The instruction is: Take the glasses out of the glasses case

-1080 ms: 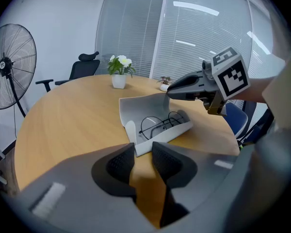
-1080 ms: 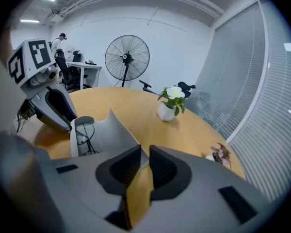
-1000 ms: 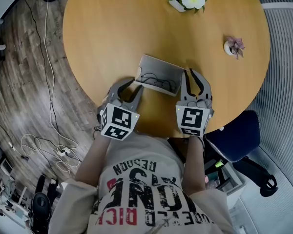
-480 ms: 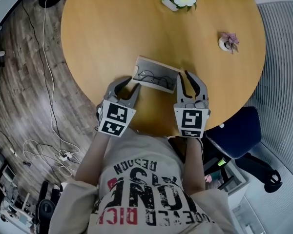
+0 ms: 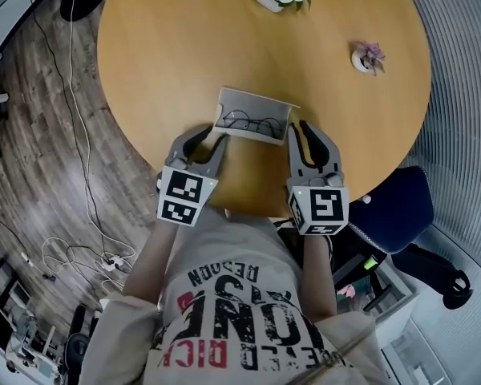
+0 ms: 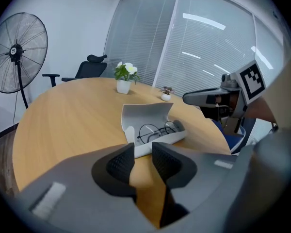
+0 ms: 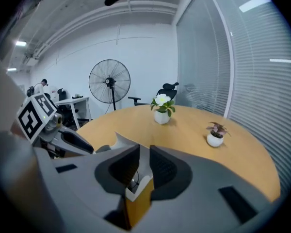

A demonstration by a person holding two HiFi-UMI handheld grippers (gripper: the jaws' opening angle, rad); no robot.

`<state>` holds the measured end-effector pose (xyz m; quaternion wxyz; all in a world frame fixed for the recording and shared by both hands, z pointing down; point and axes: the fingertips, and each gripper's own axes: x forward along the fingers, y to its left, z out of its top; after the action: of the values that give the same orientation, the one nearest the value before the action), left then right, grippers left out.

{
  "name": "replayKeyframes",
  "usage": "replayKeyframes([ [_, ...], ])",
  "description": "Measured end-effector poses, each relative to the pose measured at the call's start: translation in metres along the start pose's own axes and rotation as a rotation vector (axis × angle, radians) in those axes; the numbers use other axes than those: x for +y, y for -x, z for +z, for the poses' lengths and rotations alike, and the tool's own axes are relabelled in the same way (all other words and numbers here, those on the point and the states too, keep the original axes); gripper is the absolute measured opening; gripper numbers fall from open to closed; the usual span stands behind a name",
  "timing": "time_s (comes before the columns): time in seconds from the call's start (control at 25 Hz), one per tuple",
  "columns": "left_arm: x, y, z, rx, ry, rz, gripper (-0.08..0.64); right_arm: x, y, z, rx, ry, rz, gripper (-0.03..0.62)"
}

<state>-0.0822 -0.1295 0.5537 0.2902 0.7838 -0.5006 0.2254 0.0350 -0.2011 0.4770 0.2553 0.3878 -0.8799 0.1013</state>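
**Glasses in open case; both grippers unclamped at its ends**

Lower left of centre in the head view, the left gripper point(image 5: 212, 136) is hovering with its jaws apart and nothing between the pads. Its tips are just beside the left end of the glasses case point(image 5: 255, 103). At centre, the case is lying open on the round table point(image 5: 160, 54), with the glasses point(image 5: 248, 123) resting inside. Right of centre, the right gripper point(image 5: 299, 129) is holding its jaws apart at the case's right end. That corner is showing in the gap.
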Motion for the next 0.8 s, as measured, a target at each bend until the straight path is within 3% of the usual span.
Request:
replayKeyframes([
  [0.24,-0.009,0.022,0.027,-0.149,-0.025,0.011,0.073,0.005,0.029,0.011,-0.092,-0.159,0.002,0.06],
  [0.36,-0.014,0.032,0.04,-0.204,-0.029,0.022,0.035,0.007,0.046,0.012,-0.112,-0.181,-0.011,0.037],
  [0.52,-0.022,0.045,0.052,-0.257,-0.03,0.018,0.012,0.014,0.064,0.015,-0.133,-0.2,-0.011,0.023],
  [0.8,-0.022,0.066,0.065,-0.329,-0.002,0.035,0.012,0.016,0.085,0.006,-0.197,-0.393,0.009,0.02],
])
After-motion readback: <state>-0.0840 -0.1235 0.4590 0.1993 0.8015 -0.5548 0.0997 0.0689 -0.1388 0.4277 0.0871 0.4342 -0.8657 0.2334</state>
